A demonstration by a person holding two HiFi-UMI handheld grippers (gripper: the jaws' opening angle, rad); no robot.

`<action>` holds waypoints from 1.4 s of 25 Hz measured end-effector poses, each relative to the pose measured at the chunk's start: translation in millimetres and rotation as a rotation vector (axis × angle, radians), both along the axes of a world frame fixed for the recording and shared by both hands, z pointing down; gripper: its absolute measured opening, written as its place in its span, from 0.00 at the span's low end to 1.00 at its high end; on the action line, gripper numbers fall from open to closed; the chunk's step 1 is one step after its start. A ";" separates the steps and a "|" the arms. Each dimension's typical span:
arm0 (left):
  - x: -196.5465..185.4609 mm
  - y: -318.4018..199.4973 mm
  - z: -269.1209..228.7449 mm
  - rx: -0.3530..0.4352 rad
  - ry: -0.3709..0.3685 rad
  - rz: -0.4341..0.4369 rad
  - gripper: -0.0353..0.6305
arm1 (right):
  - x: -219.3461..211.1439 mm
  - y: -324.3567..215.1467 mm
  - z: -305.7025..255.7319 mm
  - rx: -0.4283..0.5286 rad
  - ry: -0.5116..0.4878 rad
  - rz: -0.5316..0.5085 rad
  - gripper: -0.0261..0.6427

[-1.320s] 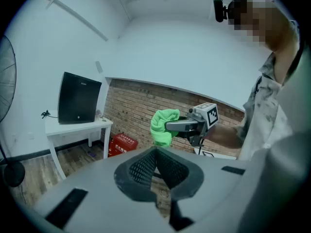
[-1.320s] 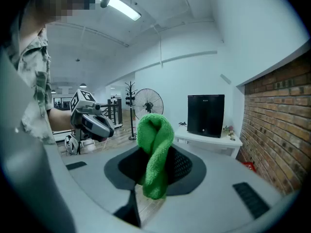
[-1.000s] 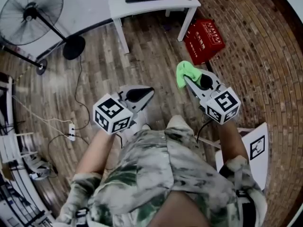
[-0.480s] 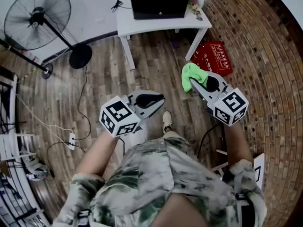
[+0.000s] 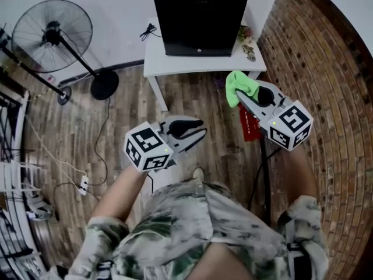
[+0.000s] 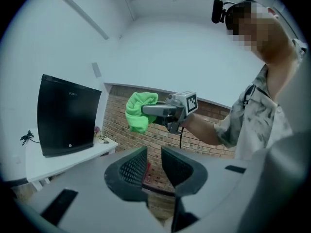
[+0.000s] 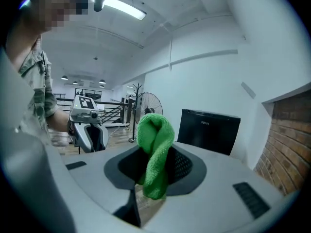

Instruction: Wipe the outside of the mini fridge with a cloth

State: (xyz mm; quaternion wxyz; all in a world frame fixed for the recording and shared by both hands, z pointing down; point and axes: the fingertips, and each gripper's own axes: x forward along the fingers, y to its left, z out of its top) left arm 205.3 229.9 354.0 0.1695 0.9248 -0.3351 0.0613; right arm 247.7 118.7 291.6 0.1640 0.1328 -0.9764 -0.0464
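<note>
The right gripper has its fingers pressed onto a green cloth. The cloth is bunched between the pads. One fold rises above the fingertips and another hangs below them. The left gripper has its fingers slightly spread, with a narrow gap between them and nothing in it.

The black mini fridge stands ahead of both sets of fingertips on a white table, well apart from them. From the right fingers it lies ahead and a little to the left, and the cloth does not touch it. From the left fingers it lies ahead and to the left, with the cloth and the right gripper off to the right, higher than the left fingertips. A standing fan is far to the left of the left fingers on the wood floor. A red crate shows just below the right fingers, near the table leg.

A second ago only the fridge's lower edge showed at the top of the head view. Now its whole front and top are visible, and the table has come closer to both grippers. The crate, then in plain sight beyond the right fingers, is now mostly covered by that gripper. The hold on the cloth is unchanged, and so is the gap between the left fingers.
</note>
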 end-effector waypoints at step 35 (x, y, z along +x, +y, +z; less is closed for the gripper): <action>-137.9 -266.3 -112.3 0.118 -0.007 0.418 0.19 | -340.9 -306.3 -142.9 0.314 0.256 -0.094 0.21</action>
